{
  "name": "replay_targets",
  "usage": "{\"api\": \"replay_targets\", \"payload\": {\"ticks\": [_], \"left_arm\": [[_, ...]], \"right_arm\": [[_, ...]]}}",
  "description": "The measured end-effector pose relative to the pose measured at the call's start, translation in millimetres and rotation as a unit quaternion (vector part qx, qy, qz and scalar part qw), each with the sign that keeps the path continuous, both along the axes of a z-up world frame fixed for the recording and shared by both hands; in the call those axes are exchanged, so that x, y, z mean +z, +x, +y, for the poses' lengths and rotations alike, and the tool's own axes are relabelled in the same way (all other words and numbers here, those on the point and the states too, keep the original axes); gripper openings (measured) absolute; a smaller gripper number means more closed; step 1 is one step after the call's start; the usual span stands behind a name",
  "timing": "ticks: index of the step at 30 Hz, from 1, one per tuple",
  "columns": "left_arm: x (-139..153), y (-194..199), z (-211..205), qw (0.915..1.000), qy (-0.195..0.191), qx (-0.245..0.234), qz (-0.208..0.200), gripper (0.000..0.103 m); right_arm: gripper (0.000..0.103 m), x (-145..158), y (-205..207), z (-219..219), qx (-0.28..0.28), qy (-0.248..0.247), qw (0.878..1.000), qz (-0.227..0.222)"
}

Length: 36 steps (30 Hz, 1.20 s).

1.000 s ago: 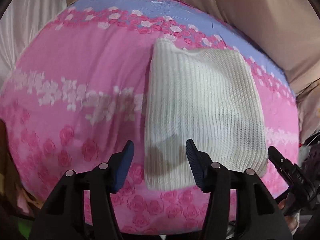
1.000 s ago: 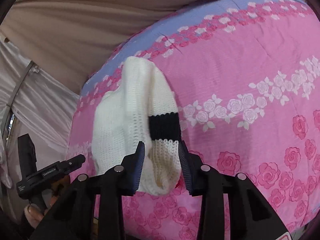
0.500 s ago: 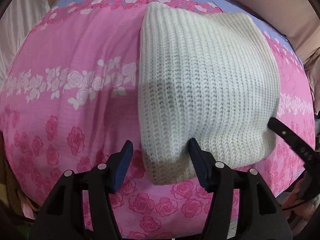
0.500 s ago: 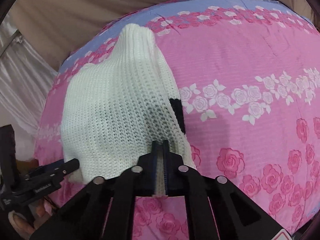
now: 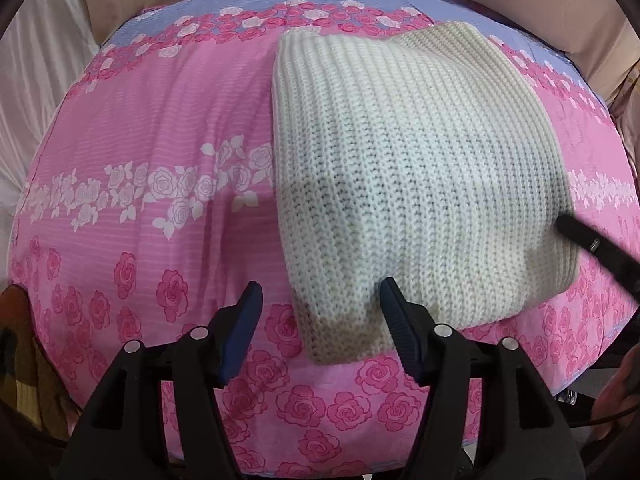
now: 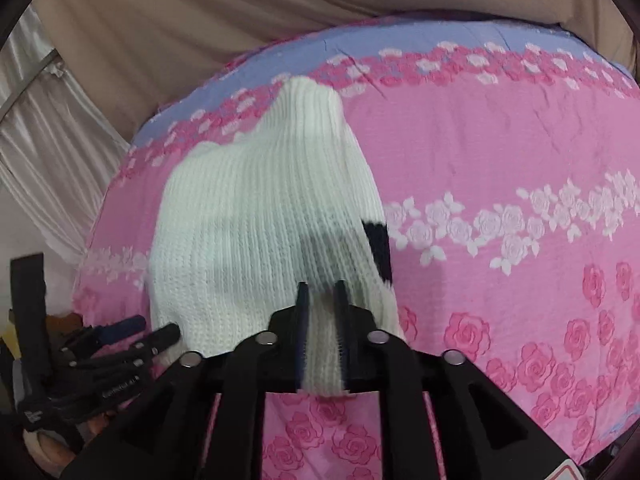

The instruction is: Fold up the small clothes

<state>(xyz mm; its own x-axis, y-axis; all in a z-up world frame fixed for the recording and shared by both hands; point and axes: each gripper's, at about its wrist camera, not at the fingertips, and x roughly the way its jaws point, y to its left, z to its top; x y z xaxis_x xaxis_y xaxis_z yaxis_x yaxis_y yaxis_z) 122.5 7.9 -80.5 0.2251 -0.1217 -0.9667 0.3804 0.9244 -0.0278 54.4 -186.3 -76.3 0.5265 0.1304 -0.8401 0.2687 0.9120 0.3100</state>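
The right gripper pinches the white knit garment's near hem, at 6 o'clock on the pink bedspread; the left gripper gapes around its corner; next, it should clamp before folding

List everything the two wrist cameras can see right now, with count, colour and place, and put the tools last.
knit garment: one, cream white with a black band at its right edge, lying on the bedspread, near edge toward the cameras.
bedspread: one, pink with rose print and a lilac strip at the far edge, under the garment.
curtain: pale, draped, at far left of the right wrist view.
beige fabric: beyond the bedspread's far edge.
left tool: one, black with blue pads, open, straddling the garment's near left corner.
right tool: one, black, shut on the garment's near edge.
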Motion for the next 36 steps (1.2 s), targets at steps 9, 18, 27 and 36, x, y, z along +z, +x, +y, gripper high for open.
{"api": "replay_targets", "payload": {"ticks": [9,18,27,36], "left_arm": [[-6,4,5,1.0000,0.005,0.006,0.002,0.063],[-12,7,5,0.9999,0.015,0.007,0.004,0.067],[4,-1,1,0.9999,0.012,0.006,-0.011,0.066],[25,-10,-10,0.9991,0.005,0.003,-0.042,0.067]], "right_arm": [[0.013,-6,20,-23,-0.012,0.078,0.997,-0.016],[0.017,-45,3,-35,-0.046,0.092,0.995,0.007],[0.017,5,-22,-2,-0.002,0.002,0.999,-0.032],[0.017,-10,-10,-5,-0.011,-0.028,0.999,-0.013]]}}
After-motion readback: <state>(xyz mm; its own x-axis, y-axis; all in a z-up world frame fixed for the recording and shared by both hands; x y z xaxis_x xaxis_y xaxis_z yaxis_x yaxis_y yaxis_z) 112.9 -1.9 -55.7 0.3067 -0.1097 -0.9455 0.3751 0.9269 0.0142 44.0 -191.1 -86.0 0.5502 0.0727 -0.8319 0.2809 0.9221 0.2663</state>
